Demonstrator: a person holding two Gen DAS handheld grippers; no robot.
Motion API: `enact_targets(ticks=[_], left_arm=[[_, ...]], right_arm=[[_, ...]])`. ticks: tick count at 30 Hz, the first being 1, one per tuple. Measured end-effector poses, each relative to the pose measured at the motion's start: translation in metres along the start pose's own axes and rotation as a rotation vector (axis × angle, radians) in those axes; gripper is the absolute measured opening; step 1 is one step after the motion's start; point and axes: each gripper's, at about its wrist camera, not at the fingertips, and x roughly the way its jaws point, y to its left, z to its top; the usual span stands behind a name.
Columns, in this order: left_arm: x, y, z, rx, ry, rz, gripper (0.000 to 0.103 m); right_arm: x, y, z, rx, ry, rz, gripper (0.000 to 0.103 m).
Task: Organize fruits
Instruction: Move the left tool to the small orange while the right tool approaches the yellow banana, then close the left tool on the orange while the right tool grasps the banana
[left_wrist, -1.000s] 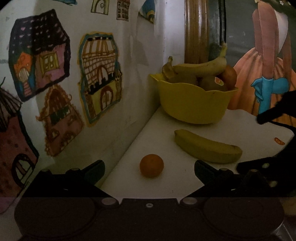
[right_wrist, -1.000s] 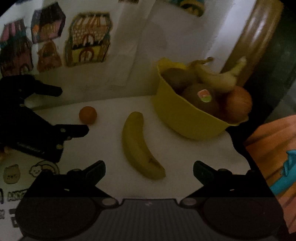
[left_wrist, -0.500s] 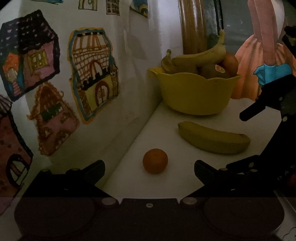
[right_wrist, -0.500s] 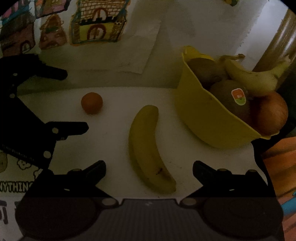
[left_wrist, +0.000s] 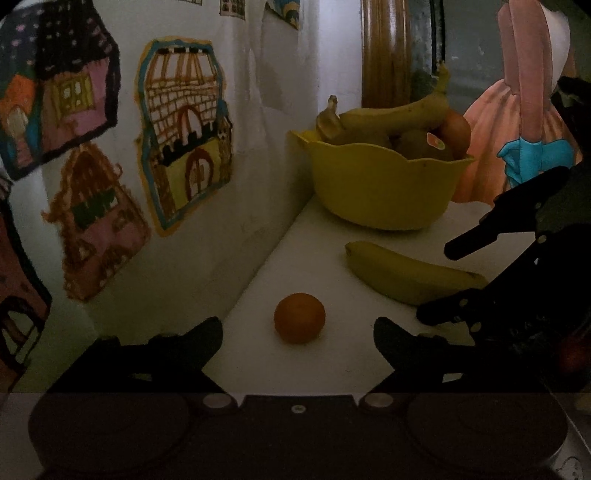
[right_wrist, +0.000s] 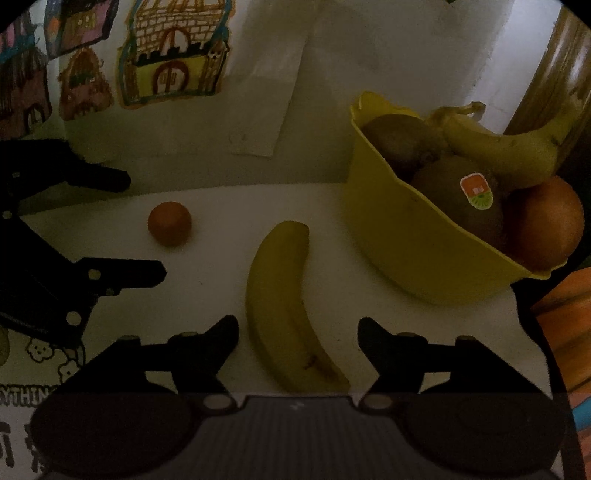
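A small orange (left_wrist: 299, 318) lies on the white tabletop, just ahead of and between the fingers of my open left gripper (left_wrist: 297, 330); it also shows in the right wrist view (right_wrist: 169, 223). A loose banana (right_wrist: 286, 306) lies flat, its near end between the fingers of my open right gripper (right_wrist: 297, 334); it also shows in the left wrist view (left_wrist: 406, 273). A yellow bowl (left_wrist: 384, 184) (right_wrist: 406, 243) at the back holds a banana, kiwis and an orange fruit. Both grippers are empty.
A wall with children's house drawings (left_wrist: 184, 129) runs along the left and back of the table. A wooden post (left_wrist: 386, 51) stands behind the bowl. A pink dress picture (left_wrist: 517, 110) is at the right. Printed paper (right_wrist: 37, 369) lies at the table's near left.
Both grippers have moved forward and lower toward the fruit. The orange now sits close between the left fingers, and the banana's end between the right fingers. No fruit has moved.
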Motion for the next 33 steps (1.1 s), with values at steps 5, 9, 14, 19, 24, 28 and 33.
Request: enact_targets(ticks=[5,9,14,19,24,28,33], left_arm=[[0.004,0.008,0.0,-0.049,0.028,-0.027,0.079],[0.005,0.015,0.0,-0.1,0.024,-0.035,0.073],[0.007,0.016,0.0,-0.112,0.029,-0.067,0.062],[0.009,0.021,-0.001,-0.155,0.027,-0.094,0.045],[0.009,0.025,-0.002,-0.183,0.027,-0.102,0.034],[0.009,0.025,-0.001,-0.185,0.026,-0.104,0.034],[0.009,0.029,-0.003,-0.217,0.021,-0.133,0.04]], right_arm=[[-0.002,-0.003,-0.003,0.029,-0.017,0.051,0.055],[-0.002,-0.001,-0.003,0.035,-0.02,0.05,0.053],[-0.003,0.001,-0.004,0.046,-0.024,0.045,0.051],[-0.003,0.005,-0.003,0.042,-0.024,0.03,0.047],[-0.009,0.015,-0.003,0.019,-0.01,0.018,0.042],[-0.015,0.021,-0.003,0.009,0.012,0.042,0.037],[-0.014,0.022,0.003,0.026,0.022,0.048,0.039]])
